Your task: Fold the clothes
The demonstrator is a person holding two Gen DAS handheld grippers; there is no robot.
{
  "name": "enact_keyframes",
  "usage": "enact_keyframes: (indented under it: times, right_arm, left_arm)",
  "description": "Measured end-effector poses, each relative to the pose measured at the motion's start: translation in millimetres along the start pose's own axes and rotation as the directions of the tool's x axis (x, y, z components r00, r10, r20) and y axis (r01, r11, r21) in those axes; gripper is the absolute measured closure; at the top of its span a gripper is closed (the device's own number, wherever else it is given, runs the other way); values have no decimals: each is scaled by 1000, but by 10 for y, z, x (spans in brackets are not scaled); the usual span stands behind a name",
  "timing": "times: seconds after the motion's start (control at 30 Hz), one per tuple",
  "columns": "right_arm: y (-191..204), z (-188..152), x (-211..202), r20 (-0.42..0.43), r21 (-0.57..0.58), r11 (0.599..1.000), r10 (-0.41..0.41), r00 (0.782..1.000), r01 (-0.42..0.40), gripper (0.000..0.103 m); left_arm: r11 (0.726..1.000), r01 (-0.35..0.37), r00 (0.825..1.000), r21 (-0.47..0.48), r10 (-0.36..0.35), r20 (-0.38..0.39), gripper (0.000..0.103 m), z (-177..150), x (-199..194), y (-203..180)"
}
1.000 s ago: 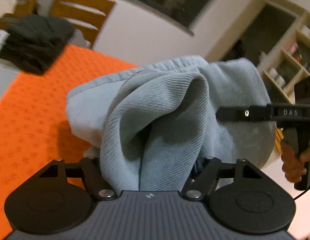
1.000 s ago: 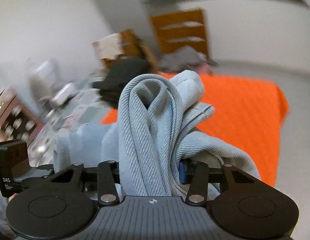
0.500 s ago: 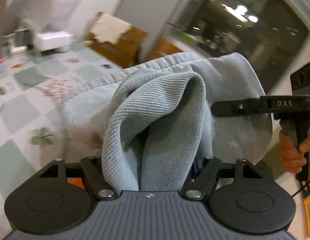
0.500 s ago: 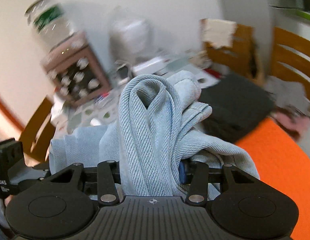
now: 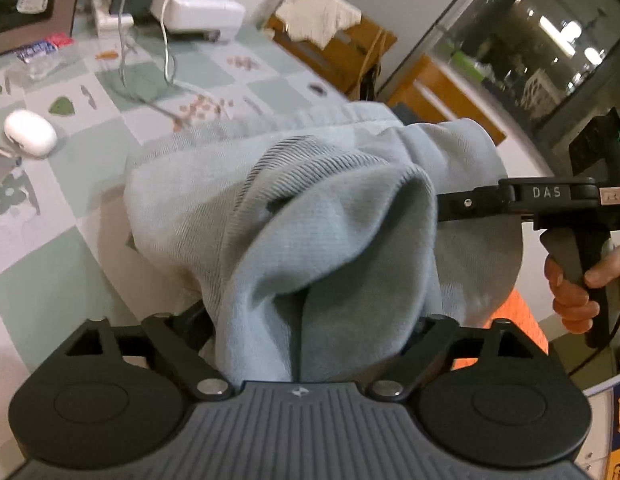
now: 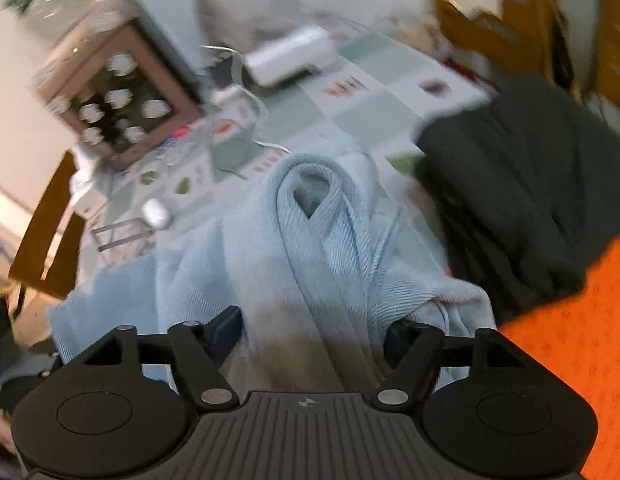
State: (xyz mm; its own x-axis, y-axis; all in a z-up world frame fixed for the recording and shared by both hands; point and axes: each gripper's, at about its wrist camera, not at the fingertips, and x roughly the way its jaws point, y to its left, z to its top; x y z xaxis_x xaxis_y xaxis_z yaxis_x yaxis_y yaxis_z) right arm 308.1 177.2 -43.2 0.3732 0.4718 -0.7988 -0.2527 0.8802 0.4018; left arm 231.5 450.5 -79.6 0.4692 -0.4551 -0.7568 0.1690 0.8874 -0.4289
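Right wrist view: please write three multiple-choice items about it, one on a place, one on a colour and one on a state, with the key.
1. Where does the dark garment lie?
A. to the right of the light blue garment
B. to its left
C. on the wooden chair

2. What colour is the cloth at the lower right?
A. green
B. purple
C. orange

3. In what state is the light blue garment?
A. spread flat on the table
B. bunched in folds between the fingers of the right gripper
C. rolled into a tight ball

Key:
1 A: the dark pile fills the right side, beside the blue fabric.
2 C: the patterned cloth under the dark pile's edge is bright orange.
3 B: a looped fold stands up between the fingers; the jaws have just been opening and no longer pinch it.
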Motion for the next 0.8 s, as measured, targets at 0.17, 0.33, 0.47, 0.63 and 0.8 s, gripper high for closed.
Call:
enact_keyframes:
  times: [0.17, 0.33, 0.47, 0.63, 0.8]
  right_arm:
    - [-6, -157, -342, 75, 36, 998, -49, 996, 47, 14]
    - [187, -357, -814, 152, 53, 994, -107, 983, 100, 9]
    - [427, -630, -1199, 217, 50, 986, -167, 962, 160, 8]
    - [773, -1129, -1677, 306, 38, 974, -224, 925, 224, 4]
    - [1058, -1752, -2125, 359, 38, 963, -261, 896, 266, 1]
  left_arm:
    - [999, -24, 1000, 22, 24, -9, 5, -29, -98, -97]
    - [998, -66, 998, -18, 66, -15, 4, -57, -436, -176]
    - [991, -127, 991, 31, 126, 36, 4, -151, -802, -388]
    - [975, -190, 980, 117, 180, 88, 0, -420, -1262, -803]
    - [960, -208, 973, 188, 184, 140, 0, -868, -1676, -1287]
